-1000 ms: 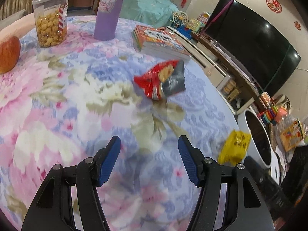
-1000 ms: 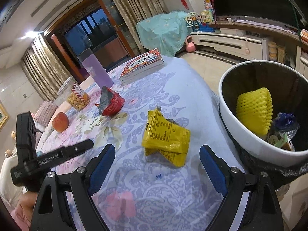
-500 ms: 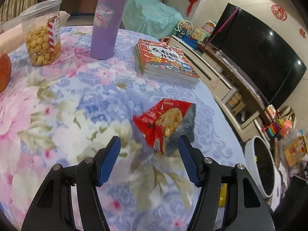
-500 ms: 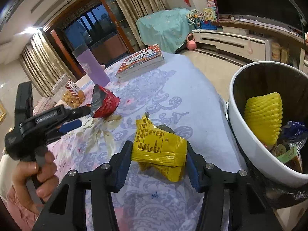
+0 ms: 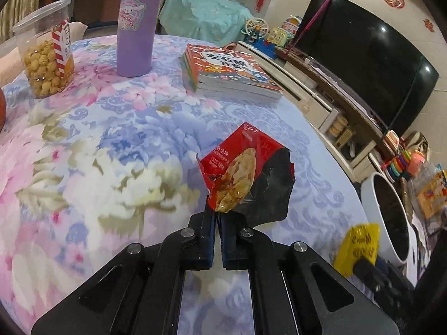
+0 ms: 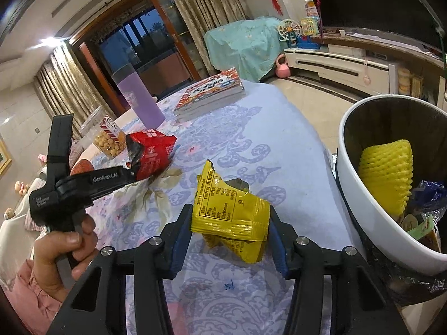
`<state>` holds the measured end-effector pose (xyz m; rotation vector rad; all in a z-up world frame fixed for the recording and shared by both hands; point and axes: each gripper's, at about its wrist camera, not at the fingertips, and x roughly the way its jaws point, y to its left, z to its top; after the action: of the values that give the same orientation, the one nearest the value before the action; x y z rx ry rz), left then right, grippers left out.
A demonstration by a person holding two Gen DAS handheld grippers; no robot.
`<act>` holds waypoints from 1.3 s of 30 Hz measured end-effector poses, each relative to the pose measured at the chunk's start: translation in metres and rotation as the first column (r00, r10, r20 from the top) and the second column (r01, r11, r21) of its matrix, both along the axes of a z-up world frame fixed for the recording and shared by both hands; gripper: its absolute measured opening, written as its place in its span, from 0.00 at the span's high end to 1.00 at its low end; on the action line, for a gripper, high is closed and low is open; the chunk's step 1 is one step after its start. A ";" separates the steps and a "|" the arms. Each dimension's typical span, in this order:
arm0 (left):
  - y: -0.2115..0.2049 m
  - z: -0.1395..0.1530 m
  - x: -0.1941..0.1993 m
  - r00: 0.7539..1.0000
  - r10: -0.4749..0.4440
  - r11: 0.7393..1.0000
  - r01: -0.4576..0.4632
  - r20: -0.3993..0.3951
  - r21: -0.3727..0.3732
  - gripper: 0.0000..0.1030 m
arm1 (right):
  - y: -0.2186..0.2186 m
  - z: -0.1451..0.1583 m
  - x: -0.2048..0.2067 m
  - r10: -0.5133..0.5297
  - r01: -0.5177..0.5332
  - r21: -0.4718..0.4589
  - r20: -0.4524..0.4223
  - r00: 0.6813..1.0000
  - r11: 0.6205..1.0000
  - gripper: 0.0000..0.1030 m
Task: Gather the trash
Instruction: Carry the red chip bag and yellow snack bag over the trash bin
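Note:
My left gripper (image 5: pixel 217 219) is shut on the near corner of a red and black snack wrapper (image 5: pixel 245 176), which stands up off the floral tablecloth (image 5: pixel 83 150). The same wrapper (image 6: pixel 151 155) and left gripper (image 6: pixel 132 173) show in the right wrist view. My right gripper (image 6: pixel 227 233) is shut on a crumpled yellow wrapper (image 6: pixel 230 216) and holds it above the table near its right edge; it also shows in the left wrist view (image 5: pixel 360 244). A white trash bin (image 6: pixel 363 209) stands just right of it, holding a yellow foam net (image 6: pixel 387 178) and other rubbish.
On the far side of the table stand a purple tumbler (image 5: pixel 137 25), a clear jar of snacks (image 5: pixel 46 53) and a stack of books (image 5: pixel 229 72). A TV (image 5: pixel 371 64) and a low cabinet line the right wall beyond the bin (image 5: pixel 388 217).
My left gripper moved forward to the red wrapper, shut on it and lifted its corner. My right gripper closed on the yellow wrapper and raised it off the cloth.

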<state>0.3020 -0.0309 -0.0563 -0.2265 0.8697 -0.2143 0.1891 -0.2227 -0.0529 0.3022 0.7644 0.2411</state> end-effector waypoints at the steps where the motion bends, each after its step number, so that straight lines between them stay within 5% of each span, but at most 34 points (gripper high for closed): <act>1: 0.001 0.001 -0.007 1.000 -0.005 1.000 0.005 0.001 -0.005 0.98 | 0.000 0.001 -0.002 0.001 -0.001 0.000 0.004 1.000 1.000 0.51; 25: -0.012 0.006 -0.116 0.997 -0.079 0.997 0.079 -0.001 0.002 0.98 | 0.002 0.008 -0.045 0.021 -0.021 -0.006 0.004 1.000 1.000 0.51; 32: -0.009 -0.003 -0.128 0.997 -0.074 0.997 0.074 -0.013 0.018 0.98 | 0.001 -0.007 -0.047 0.002 -0.001 0.011 -0.050 0.999 1.000 0.43; 35: -0.008 -0.008 -0.130 0.997 -0.070 0.997 0.070 -0.019 0.026 0.98 | -0.002 -0.007 -0.052 0.001 0.002 0.056 -0.054 0.999 0.998 0.27; 39: -0.009 -0.012 -0.132 0.998 -0.066 0.997 0.067 -0.019 0.027 0.98 | -0.002 -0.004 -0.056 -0.006 0.009 0.062 -0.044 0.999 0.998 0.26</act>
<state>0.1695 -0.0396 -0.0679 -0.1737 0.8981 -0.2621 0.1330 -0.2243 -0.0572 0.3699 0.8002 0.2524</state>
